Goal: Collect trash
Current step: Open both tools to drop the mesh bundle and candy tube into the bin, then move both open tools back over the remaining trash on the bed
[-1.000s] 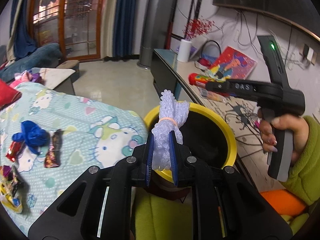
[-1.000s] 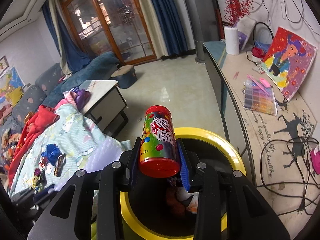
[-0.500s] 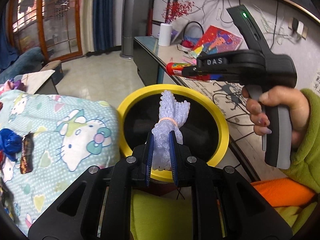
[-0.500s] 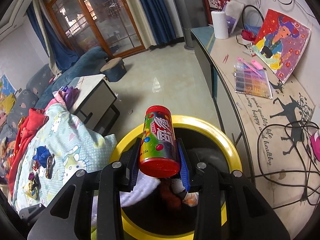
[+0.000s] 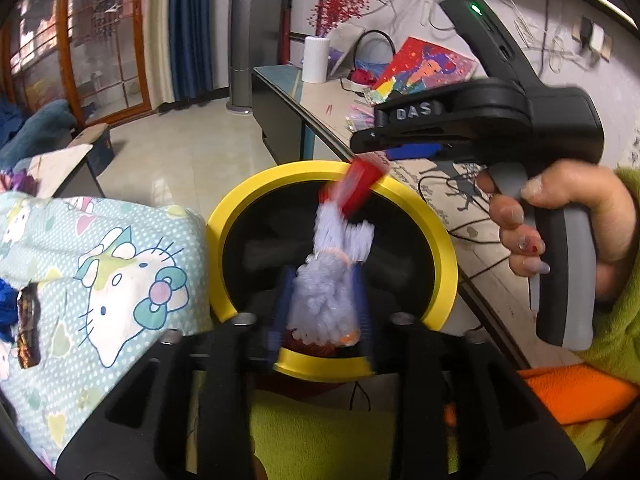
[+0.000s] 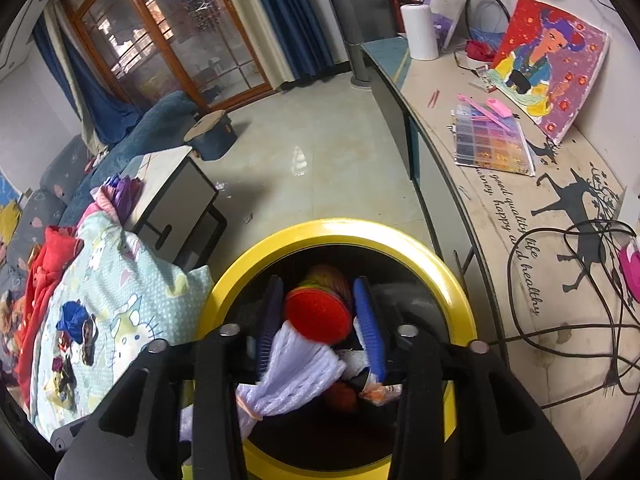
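Observation:
A yellow-rimmed black bin (image 5: 224, 216) (image 6: 440, 264) sits below both grippers. My left gripper (image 5: 322, 280) hovers over its mouth with its jaws opening. A lavender foam-net bundle (image 5: 324, 296) tied with an orange band is blurred between the pads, which stand apart from it. My right gripper (image 6: 318, 284) (image 5: 372, 148) is also over the bin, its jaws opening. The red-capped candy tube (image 6: 318, 312) (image 5: 356, 188) has left its blue pads and tips down into the bin, above the lavender bundle (image 6: 288, 372).
A Hello Kitty blanket (image 5: 100, 264) with a brown wrapper (image 5: 26, 320) and other bits lies left of the bin. A desk (image 6: 500, 208) with a painting, a bead box and black cables runs along the right. A hand in a green sleeve (image 5: 616, 240) holds the right gripper.
Both grippers sank closer over the bin and their jaws widened. The candy tube slipped out of the right pads and tipped downward. The lavender bundle came loose in the left pads and blurs.

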Motion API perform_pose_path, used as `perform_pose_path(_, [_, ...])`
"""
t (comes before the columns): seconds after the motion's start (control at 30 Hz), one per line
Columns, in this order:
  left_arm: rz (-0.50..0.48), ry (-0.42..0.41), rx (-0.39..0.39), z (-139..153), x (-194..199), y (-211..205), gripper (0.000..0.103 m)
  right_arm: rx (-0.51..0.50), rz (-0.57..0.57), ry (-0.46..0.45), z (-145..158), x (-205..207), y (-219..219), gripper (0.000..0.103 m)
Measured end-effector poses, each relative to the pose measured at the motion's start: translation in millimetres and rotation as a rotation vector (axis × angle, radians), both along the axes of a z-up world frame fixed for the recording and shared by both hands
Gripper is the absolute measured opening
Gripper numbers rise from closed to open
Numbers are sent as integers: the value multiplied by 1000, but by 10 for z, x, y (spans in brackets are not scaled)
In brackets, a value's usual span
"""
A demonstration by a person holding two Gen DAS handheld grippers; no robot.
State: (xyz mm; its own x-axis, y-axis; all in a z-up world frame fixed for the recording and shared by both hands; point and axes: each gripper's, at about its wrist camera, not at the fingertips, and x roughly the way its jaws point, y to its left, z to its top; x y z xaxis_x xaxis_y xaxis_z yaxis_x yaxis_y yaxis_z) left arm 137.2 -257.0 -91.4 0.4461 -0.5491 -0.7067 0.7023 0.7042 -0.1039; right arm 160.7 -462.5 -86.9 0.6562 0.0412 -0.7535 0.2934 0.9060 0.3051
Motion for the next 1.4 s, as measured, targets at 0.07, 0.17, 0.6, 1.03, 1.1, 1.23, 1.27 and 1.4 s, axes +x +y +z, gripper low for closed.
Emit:
perform_pose_path(0.07, [19,3,-20,25,24,46,48,-2,-7,-2,-1,-7,-7,47])
perform_pose_path(0.17, [63,-3,-47,82,61,140,71,-8,-7,-9,16,-15,7,50])
perform_pose_path(0.6, [292,-5,-177,388,180,797,92,-182,78,-165,404,-177,424,68])
perform_pose_path(1.03, [470,-84,-212,610,89,1409,92,-279,208,-304,662,-370,964,80])
perform_pose_path(1.1, [494,-91,-217,637,68,1494,92,-284,224,-316,689,-394,1024,80])
perform_pose_path(1.23, [550,-101,-233,679,50,1690,92,-296,258,-335,729,-432,1156,81])
perform_pose_path(1.27, [561,-104,-236,688,46,1735,92,-297,267,-337,735,-440,1189,82])
perform_pose_path(1.4, [607,-116,-243,720,26,1903,92,-306,307,-342,742,-472,1353,82])
